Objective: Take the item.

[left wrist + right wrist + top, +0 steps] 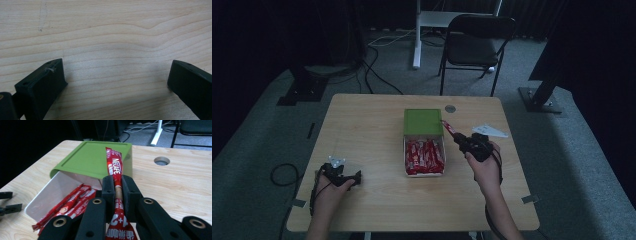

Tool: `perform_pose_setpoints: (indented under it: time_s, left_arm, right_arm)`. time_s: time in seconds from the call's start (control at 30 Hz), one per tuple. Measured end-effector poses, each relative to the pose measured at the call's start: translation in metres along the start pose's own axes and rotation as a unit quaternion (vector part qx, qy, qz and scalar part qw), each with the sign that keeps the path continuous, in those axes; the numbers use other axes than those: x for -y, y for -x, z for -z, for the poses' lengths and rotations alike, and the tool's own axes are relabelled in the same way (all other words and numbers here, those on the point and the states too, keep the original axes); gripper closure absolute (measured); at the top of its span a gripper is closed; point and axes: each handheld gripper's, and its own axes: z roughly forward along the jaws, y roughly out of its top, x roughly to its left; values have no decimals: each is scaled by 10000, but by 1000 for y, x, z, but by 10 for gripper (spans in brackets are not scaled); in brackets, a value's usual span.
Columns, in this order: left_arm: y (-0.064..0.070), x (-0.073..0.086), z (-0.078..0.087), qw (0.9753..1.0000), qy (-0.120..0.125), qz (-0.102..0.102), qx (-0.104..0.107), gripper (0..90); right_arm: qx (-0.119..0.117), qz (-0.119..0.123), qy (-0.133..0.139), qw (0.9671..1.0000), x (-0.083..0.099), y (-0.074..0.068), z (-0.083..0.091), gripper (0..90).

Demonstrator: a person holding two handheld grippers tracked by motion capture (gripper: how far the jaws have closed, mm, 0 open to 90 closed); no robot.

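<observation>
A white box (407, 150) (53, 191) at the table's centre holds several red coffee stick packets (424, 156) (72, 203). Its green lid (422, 121) (90, 160) leans on the box's far end. My right gripper (460, 140) (116, 187), just right of the box, is shut on one red Nescafe packet (448, 127) (114, 167), which juts out past the jaws toward the lid. My left gripper (343, 176) (116, 82) rests open on the bare wood near the front left, nothing between its jaws.
A wooden table (362, 125) has a round cable hole (450, 108) (161, 160) behind the lid. A black folding chair (477, 42) and a white desk leg (416, 35) stand beyond the table. Cables lie on the grey floor.
</observation>
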Motion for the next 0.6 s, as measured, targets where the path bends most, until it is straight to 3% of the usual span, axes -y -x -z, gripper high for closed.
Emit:
perform_pose_setpoints:
  time_s: [0.6]
  left_arm:
    - [0, 0, 0, 10000, -8, 10, 1, 20]
  right_arm:
    - [739, -255, 99, 9969, 28, 46, 3, 818]
